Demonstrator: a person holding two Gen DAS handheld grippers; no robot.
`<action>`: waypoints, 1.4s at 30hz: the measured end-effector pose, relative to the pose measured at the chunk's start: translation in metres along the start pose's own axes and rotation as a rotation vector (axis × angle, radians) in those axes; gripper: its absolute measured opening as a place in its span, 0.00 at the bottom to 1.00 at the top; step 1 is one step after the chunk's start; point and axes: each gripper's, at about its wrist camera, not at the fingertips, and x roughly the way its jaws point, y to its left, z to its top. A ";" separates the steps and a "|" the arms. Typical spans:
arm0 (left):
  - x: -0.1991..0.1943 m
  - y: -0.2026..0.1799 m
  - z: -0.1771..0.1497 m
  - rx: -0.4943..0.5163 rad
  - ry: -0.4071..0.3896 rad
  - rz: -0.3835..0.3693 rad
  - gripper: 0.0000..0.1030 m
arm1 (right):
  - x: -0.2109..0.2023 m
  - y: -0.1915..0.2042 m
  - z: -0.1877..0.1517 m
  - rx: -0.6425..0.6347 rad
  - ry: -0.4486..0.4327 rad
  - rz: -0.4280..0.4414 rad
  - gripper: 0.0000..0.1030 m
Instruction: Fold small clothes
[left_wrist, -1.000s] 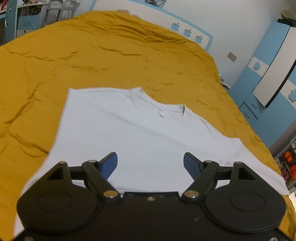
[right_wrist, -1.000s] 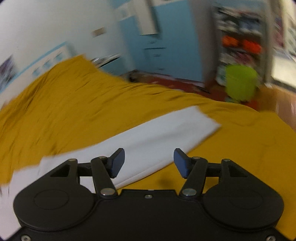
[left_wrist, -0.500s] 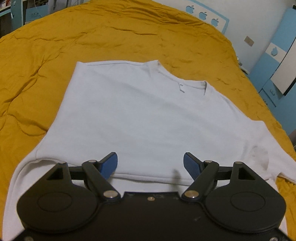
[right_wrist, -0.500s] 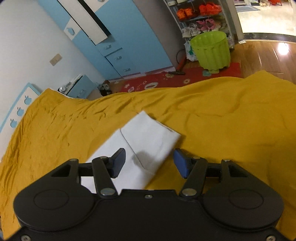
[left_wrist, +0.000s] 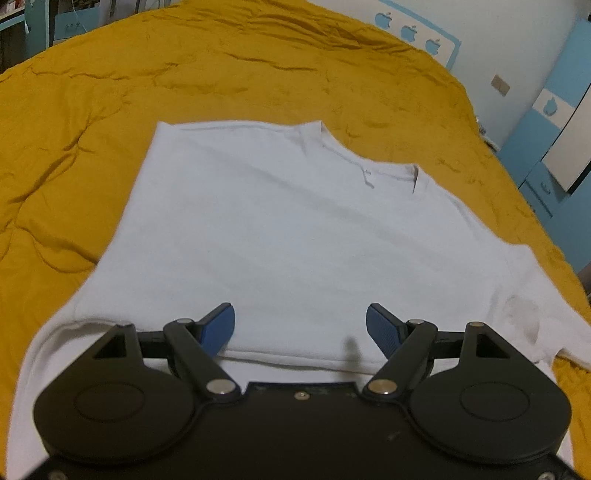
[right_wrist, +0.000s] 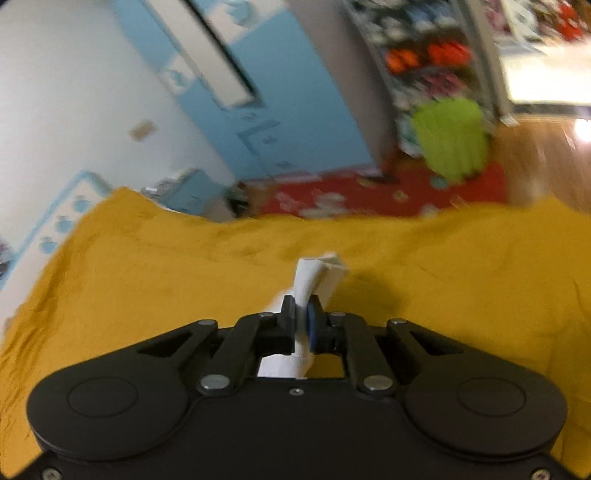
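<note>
A white long-sleeved shirt (left_wrist: 295, 236) lies flat on the mustard-yellow bedspread (left_wrist: 221, 66), collar at the far side and its left sleeve folded across the near body. My left gripper (left_wrist: 300, 325) is open and empty, hovering over the near part of the shirt. My right gripper (right_wrist: 302, 314) is shut on the white sleeve end (right_wrist: 317, 275), which sticks up between the jaws above the bedspread (right_wrist: 147, 288). The right wrist view is blurred by motion.
The bed's right edge drops to a red rug (right_wrist: 369, 188) and wooden floor. A green bin (right_wrist: 450, 136), blue wardrobe (right_wrist: 266, 85) and a shelf of shoes stand beyond. A blue-and-white headboard (left_wrist: 417, 29) is at the far end.
My right gripper has closed on the sleeve end and lifted it off the bedspread. My left gripper stays open and has shifted slightly over the shirt.
</note>
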 end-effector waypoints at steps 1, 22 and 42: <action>-0.005 0.001 0.000 -0.002 -0.007 -0.002 0.79 | -0.009 0.015 0.002 -0.021 -0.014 0.032 0.07; -0.066 0.080 0.002 -0.101 -0.097 -0.002 0.79 | -0.156 0.377 -0.251 -0.386 0.318 0.923 0.07; -0.060 0.051 0.012 -0.059 -0.103 -0.018 0.79 | -0.115 0.337 -0.309 -0.528 0.585 0.801 0.49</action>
